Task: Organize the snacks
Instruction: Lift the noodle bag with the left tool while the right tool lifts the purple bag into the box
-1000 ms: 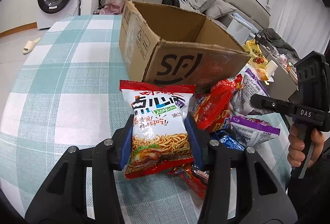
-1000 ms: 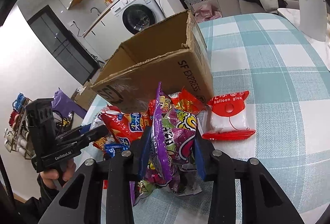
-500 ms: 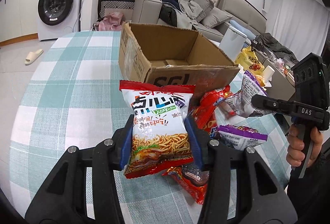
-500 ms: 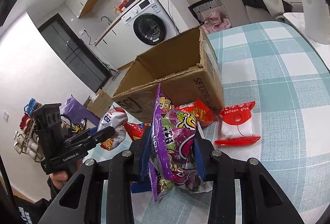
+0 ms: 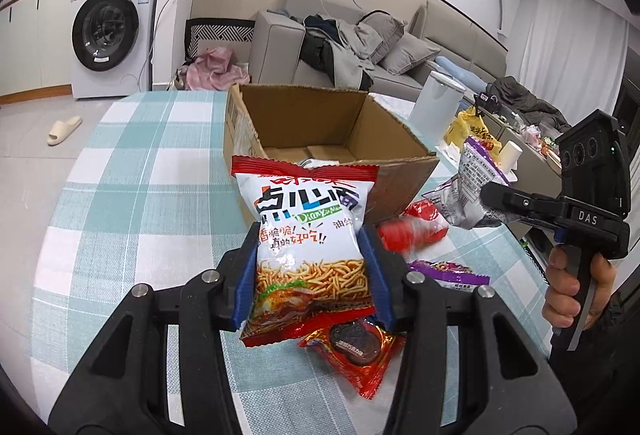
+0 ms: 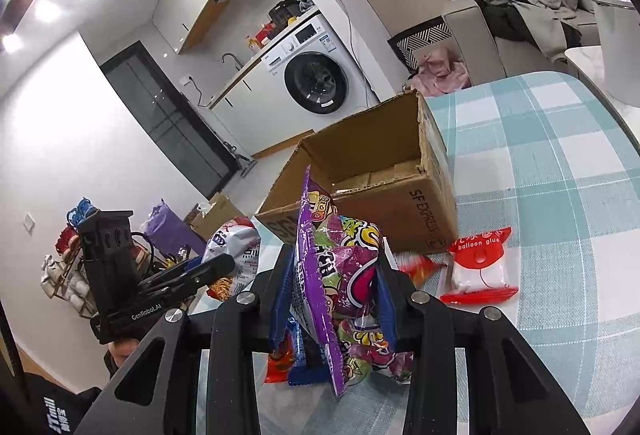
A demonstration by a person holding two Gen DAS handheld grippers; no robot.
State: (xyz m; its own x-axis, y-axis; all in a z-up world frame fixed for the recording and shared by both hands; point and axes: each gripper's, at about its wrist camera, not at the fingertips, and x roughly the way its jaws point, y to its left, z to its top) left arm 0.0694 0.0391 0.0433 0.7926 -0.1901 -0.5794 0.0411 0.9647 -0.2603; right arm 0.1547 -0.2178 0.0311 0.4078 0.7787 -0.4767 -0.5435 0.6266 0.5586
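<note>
My left gripper (image 5: 310,259) is shut on a white and red noodle snack bag (image 5: 308,235), held upright above the table just in front of the open cardboard box (image 5: 320,131). My right gripper (image 6: 334,279) is shut on a purple snack bag (image 6: 336,275), lifted edge-on before the same box (image 6: 424,203). From the left wrist view the right gripper (image 5: 486,201) shows at the right, a hand on its handle, with its purple bag (image 5: 472,175) raised. The left gripper (image 6: 224,265) with its noodle bag (image 6: 236,255) appears at the left of the right wrist view.
On the checked tablecloth (image 5: 132,195) lie a red chocolate packet (image 5: 356,351), another purple bag (image 5: 448,271), a red bag (image 5: 412,231) and a red-white balloon glue pack (image 6: 480,267). A white cylinder (image 5: 436,107) stands behind the box. A sofa and a washing machine lie beyond the table.
Both grippers have risen with their bags. The box interior now shows from above, and the snacks on the table have dropped lower in both views.
</note>
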